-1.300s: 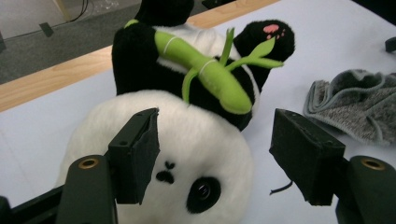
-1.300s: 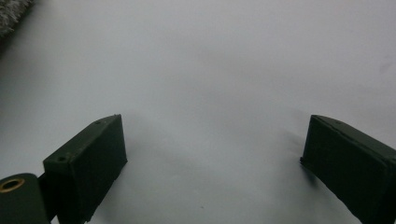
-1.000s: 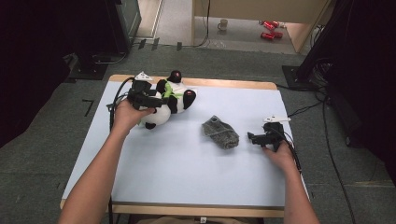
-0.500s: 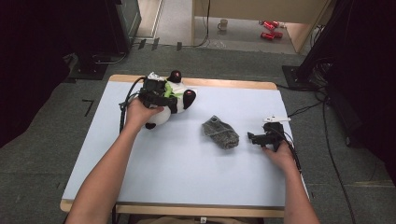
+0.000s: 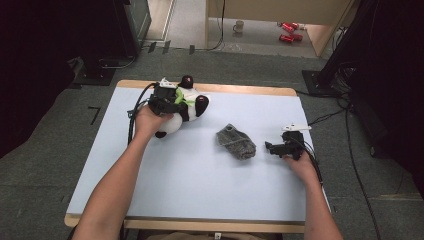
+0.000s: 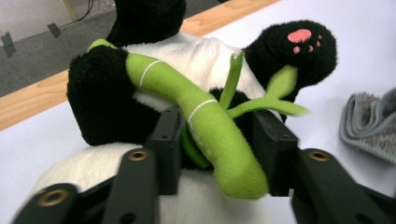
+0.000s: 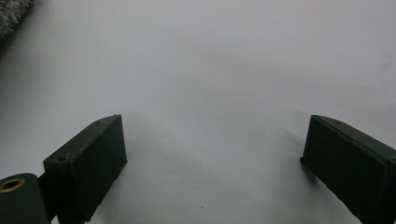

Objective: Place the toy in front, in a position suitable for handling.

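Observation:
A black-and-white panda plush (image 5: 192, 106) with a green bamboo stalk (image 6: 205, 126) lies at the far left of the white table (image 5: 200, 190). My left gripper (image 5: 176, 102) reaches into it from the left. Its jaws have just been closing and now press on the stalk and the black plush under it (image 6: 217, 140). A crumpled grey cloth (image 5: 236, 141) lies mid-table, right of the panda (image 6: 196, 60). My right gripper (image 5: 270, 148) rests on the table right of the cloth, pointing at it. It stands open with nothing between its fingers (image 7: 215, 154).
The table's wooden far edge (image 5: 240, 89) runs just behind the panda. The cloth's edge shows at the right in the left gripper view (image 6: 371, 126) and top left in the right gripper view (image 7: 11, 16). Cables (image 5: 350, 150) trail off the right side.
My left gripper moved right and down onto the panda, and its jaws closed on the stalk and plush. The right gripper and the cloth stayed put.

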